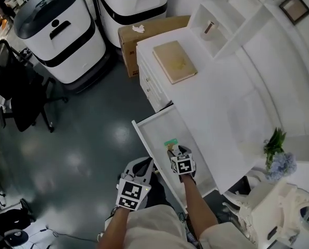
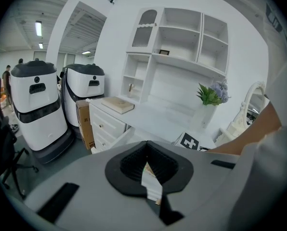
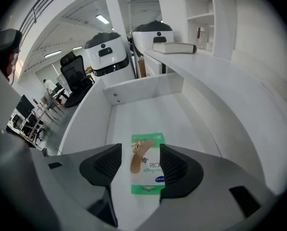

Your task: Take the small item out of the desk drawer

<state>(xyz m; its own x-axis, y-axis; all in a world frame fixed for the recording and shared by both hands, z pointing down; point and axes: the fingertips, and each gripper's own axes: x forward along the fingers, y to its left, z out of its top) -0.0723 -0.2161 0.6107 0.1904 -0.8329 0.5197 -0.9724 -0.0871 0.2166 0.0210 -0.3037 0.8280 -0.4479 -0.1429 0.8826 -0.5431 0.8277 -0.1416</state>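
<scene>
The desk drawer (image 1: 155, 124) stands pulled out, white inside. On its floor lies a small green-and-white plaster packet (image 1: 170, 142), the one thing in it. My right gripper (image 1: 174, 150) hangs just above the packet's near end. In the right gripper view the packet (image 3: 148, 170) lies flat between the two black pads of that gripper (image 3: 139, 154); the jaws are open and do not touch it. My left gripper (image 1: 142, 166) is outside the drawer, to its left over the floor. In its own view the left gripper (image 2: 146, 150) has its pads meeting, with a pale sliver in the slit below.
A tan book (image 1: 174, 61) lies on the white desktop (image 1: 222, 108), with a shelf hutch (image 1: 222, 19) behind. Flowers (image 1: 276, 154) stand at the desk's right end. A cardboard box (image 1: 144, 35), two white machines (image 1: 61, 30) and a black office chair (image 1: 19, 95) stand on the floor to the left.
</scene>
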